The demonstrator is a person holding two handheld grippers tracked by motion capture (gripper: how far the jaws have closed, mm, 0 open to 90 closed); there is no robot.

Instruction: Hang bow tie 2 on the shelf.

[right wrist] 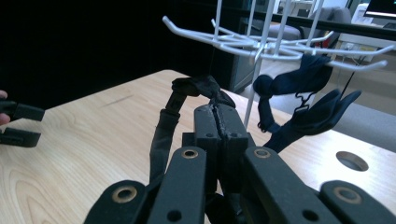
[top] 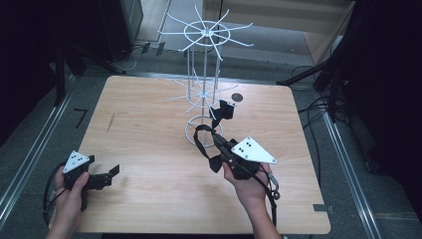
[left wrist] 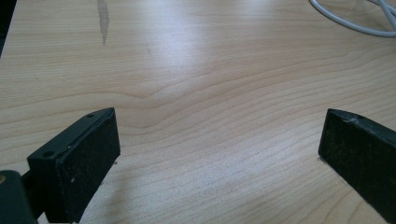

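A black strap (right wrist: pixel 164 128) is pinched tight by the right gripper (right wrist: pixel 217 109) near the white rack (top: pixel 204 74); the left gripper (left wrist: pixel 219 140) is held wide open above the table (left wrist: pixel 196 70).

Counted on and around the table (top: pixel 149 199)

One wooden table with one round hole (top: pixel 237 97) in it; one white wire rack (top: pixel 205 79) with two tiers of hooks; two black bow ties — one hanging on the rack's lower tier (top: pixel 222 110), one with its strap in the right gripper (top: pixel 217 140); two handheld grippers — left gripper (top: pixel 110 174) and right — each topped by one grey three-cornered plate.
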